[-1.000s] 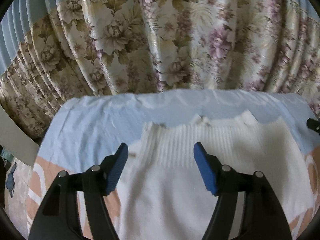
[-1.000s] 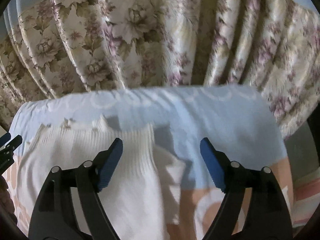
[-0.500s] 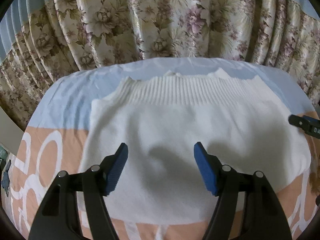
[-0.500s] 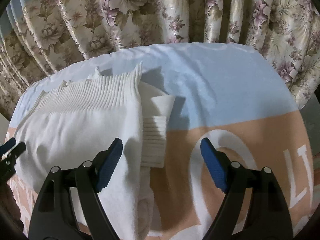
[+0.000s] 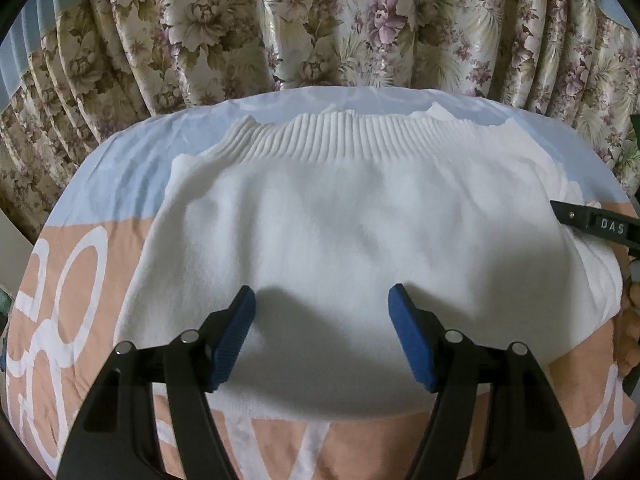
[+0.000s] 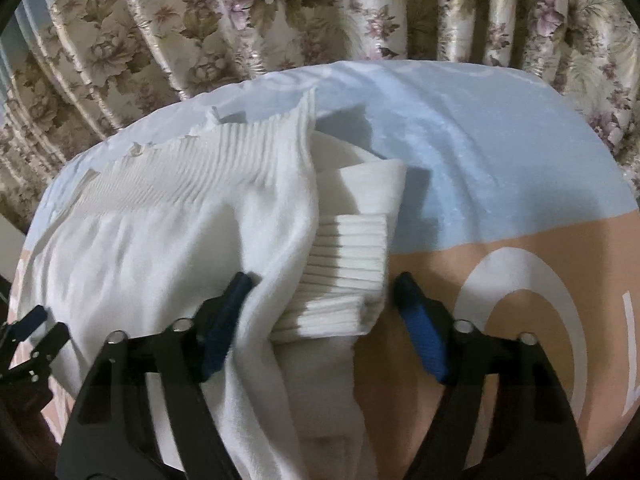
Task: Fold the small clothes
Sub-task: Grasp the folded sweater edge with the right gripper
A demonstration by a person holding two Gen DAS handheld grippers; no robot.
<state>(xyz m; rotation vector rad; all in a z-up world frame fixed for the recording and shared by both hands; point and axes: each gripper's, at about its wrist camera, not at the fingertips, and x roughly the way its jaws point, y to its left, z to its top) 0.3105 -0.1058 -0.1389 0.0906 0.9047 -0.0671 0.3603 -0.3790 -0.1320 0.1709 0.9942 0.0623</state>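
Mid-fold: white sweater (image 5: 360, 216) flat on bedsheet (image 5: 100, 168), sleeve cuff (image 6: 348, 276) folded onto its right edge. Left gripper (image 5: 322, 336) and right gripper (image 6: 324, 312) both wide, empty. Next: probably pinch the right edge and cuff.

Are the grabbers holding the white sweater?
No. The left gripper and right gripper are both open; the white sweater lies loose on the bed.
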